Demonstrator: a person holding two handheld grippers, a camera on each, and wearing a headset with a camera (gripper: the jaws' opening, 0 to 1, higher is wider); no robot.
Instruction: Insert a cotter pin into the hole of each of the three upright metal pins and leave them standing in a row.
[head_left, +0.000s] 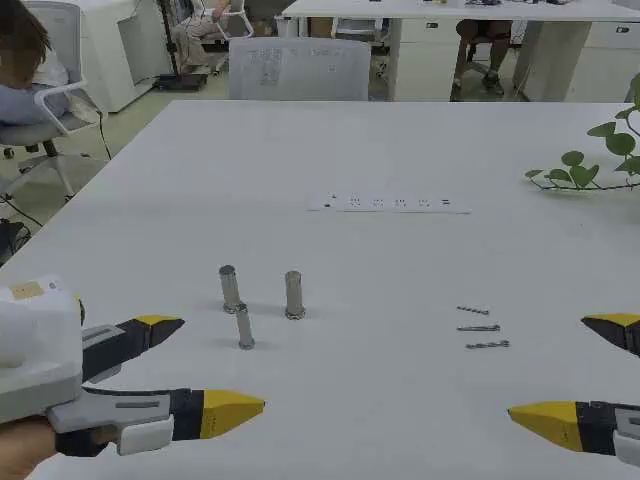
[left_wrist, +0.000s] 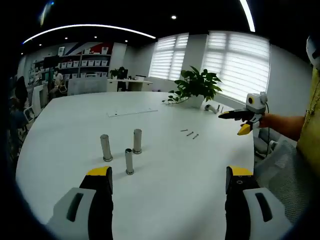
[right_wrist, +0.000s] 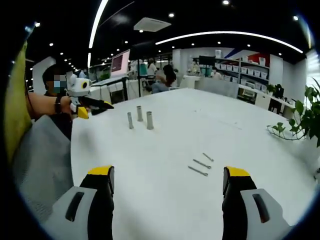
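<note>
Three cotter pins (head_left: 480, 327) lie side by side on the desk (head_left: 400, 150), well right of the three upright metal pins (head_left: 293, 295), which stand bunched in a triangle. They look thin, light and probably skittery on that smooth top, so I'd pinch one near its head end with the legs sticking out free. Left tongs (head_left: 221, 363) and right tongs (head_left: 547, 365) hover low at the near edge, both spread wide and empty, tips angled inward.
</note>
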